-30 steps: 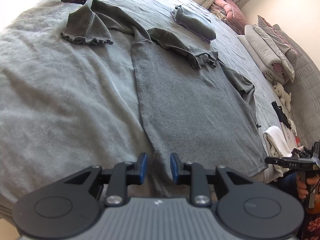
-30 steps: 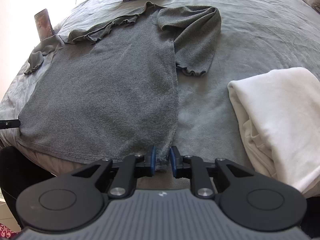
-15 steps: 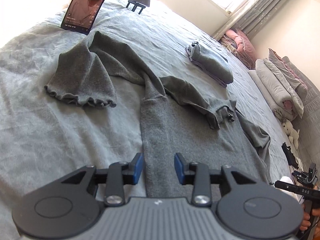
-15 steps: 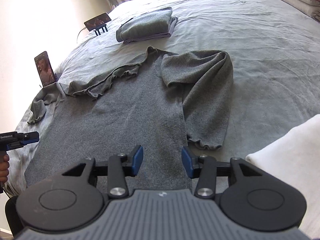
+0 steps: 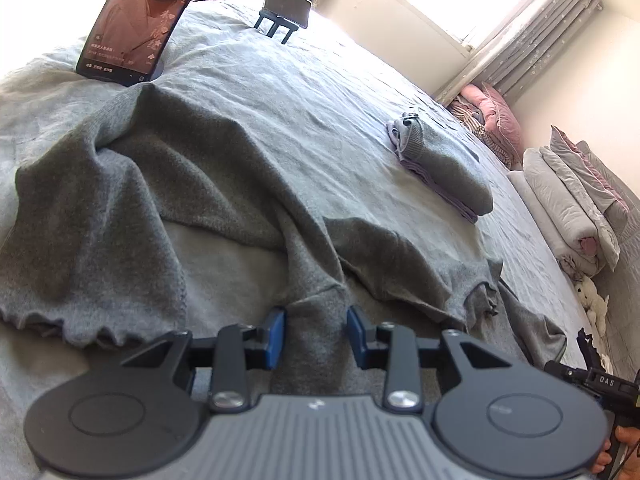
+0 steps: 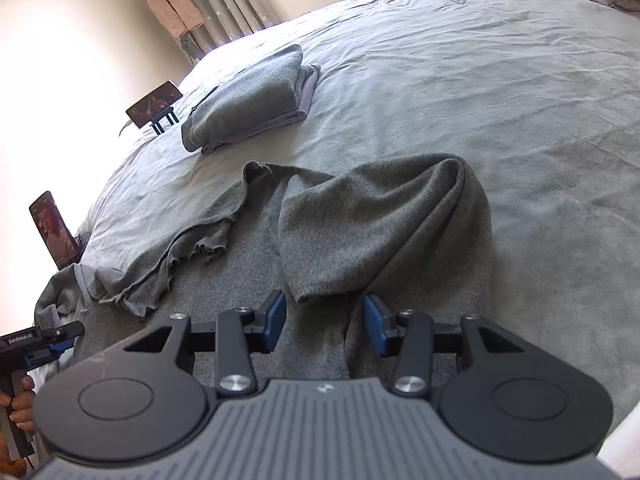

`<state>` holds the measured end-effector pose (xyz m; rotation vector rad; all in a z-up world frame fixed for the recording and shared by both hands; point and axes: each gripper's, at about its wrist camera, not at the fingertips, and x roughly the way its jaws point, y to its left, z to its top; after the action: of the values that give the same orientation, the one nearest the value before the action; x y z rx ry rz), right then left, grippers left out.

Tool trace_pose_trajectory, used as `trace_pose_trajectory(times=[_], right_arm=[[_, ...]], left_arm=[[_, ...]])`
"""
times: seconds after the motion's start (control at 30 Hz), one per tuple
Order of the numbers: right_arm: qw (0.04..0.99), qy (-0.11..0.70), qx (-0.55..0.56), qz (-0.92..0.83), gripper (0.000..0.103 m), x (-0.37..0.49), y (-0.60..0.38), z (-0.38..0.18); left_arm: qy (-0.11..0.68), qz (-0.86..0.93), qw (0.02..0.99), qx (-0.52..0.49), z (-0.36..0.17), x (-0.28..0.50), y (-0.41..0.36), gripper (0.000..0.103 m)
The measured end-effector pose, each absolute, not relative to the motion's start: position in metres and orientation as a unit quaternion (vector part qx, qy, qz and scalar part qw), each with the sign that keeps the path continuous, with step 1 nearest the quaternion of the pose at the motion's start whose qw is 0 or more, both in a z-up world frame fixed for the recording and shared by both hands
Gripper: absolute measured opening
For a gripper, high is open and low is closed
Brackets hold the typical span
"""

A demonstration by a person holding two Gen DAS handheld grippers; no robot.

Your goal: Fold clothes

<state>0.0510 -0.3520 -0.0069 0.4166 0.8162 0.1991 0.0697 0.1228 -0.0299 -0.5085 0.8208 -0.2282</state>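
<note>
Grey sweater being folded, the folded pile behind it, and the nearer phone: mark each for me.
grey sweater (image 6: 384,224): right wrist view, on the sleeve folded over the body.
folded pile (image 6: 248,100): right wrist view, top face of the grey garment.
nearer phone (image 5: 136,28): left wrist view, middle of its lit screen.

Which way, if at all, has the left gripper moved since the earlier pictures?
Yes. The left gripper has moved up the grey top, from its hem towards the propped phone, which now looms nearer.
</note>
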Motion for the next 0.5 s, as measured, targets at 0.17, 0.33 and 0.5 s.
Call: trace_pose_trajectory(times=[0.17, 0.33, 0.5], right_arm=[[0.903, 0.364, 0.218, 0.066, 0.042, 0.073, -0.36, -0.014], [0.932, 0.322, 0.165, -0.005, 0.005, 0.078, -0.364, -0.008], [0.944, 0.298, 0.137, -0.048, 0.004, 0.08, -0.379, 0.002]], left_arm=[[0.371, -0.094, 0.881, -0.277, -0.036, 0.089, 0.128, 0.019], [0.352, -0.074, 0.888, -0.287, -0.039, 0.092, 0.129, 0.005], [0.328, -0.05, 0.915, -0.228, -0.032, 0.088, 0.118, 0.006]])
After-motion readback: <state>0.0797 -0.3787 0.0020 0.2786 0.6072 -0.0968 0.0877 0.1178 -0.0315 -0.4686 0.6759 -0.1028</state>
